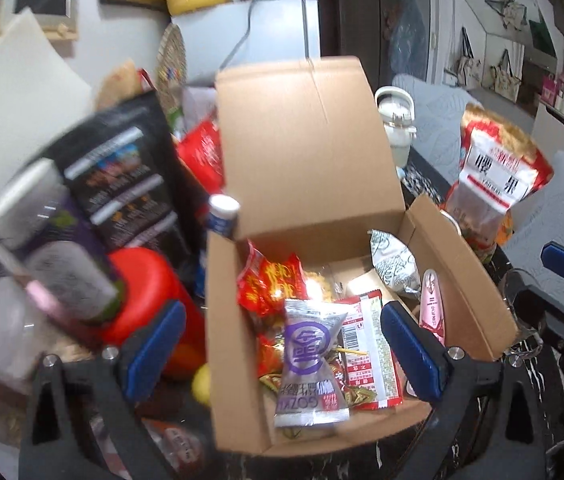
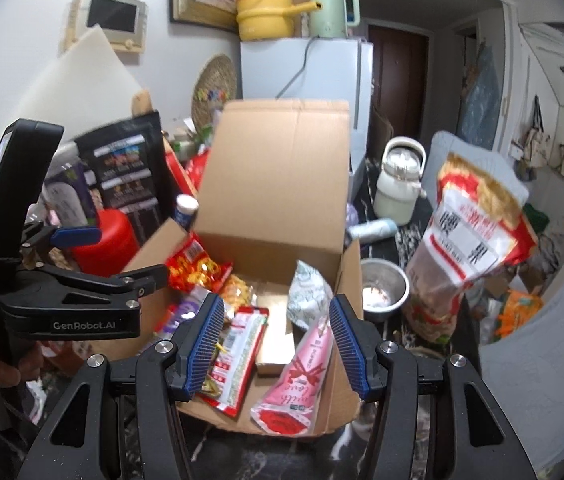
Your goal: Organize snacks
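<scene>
An open cardboard box stands with its lid flap up and holds several snacks. A grey-and-purple packet lies on top near the front, with a red-and-white packet beside it. A red packet is behind them. A pink packet leans on the right wall. My left gripper hangs wide open above the grey packet, touching nothing. My right gripper hovers over the box's near edge, its jaws partly apart and empty.
A large red-and-white bag stands right of the box, with a steel bowl and a white kettle nearby. Left of the box crowd a red container, a black pouch and a blue bottle.
</scene>
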Motion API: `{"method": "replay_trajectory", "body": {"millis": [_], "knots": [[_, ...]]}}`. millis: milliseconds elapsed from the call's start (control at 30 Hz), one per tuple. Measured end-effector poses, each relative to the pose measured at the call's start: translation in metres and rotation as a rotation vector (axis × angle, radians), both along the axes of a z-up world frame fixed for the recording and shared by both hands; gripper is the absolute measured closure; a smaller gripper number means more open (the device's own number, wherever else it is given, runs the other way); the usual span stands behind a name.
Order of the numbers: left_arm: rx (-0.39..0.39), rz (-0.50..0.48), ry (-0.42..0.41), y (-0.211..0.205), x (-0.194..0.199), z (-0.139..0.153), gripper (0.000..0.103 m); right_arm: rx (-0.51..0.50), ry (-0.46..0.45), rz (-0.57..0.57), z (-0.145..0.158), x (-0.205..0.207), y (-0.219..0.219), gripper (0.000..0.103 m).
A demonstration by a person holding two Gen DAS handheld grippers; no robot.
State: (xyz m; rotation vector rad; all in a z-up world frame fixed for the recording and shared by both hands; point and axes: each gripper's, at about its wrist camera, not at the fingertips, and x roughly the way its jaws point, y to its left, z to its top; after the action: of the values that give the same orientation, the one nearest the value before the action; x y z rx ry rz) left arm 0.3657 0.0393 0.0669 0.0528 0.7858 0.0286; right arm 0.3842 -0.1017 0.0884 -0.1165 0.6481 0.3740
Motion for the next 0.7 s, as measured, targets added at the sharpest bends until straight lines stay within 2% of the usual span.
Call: {"method": "replay_trajectory", "body": {"millis": [133, 400, 500, 567, 700], "knots": [[-0.008, 0.008, -0.042, 0.004, -0.025, 0.019, 0.003, 0.018, -0.05, 0.007, 0.02, -0.02, -0.001, 0.041], [-0.002, -0.003, -0.144, 0.002, -0.087, 0.058, 0.003, 0.053, -0.127, 0.013, 0.053, -0.07, -0.005, 0.041], [0.001, -0.007, -0.186, 0.0, -0.109, 0.071, 0.003, 0.068, -0.15, 0.008, 0.062, -0.091, -0.008, 0.035], [0.005, -0.015, -0.21, -0.003, -0.124, 0.078, 0.003, 0.073, -0.166, 0.008, 0.067, -0.106, -0.01, 0.034], [0.005, -0.037, -0.227, -0.007, -0.147, 0.084, 0.003, 0.086, -0.184, 0.0, 0.073, -0.134, -0.012, 0.029]]}}
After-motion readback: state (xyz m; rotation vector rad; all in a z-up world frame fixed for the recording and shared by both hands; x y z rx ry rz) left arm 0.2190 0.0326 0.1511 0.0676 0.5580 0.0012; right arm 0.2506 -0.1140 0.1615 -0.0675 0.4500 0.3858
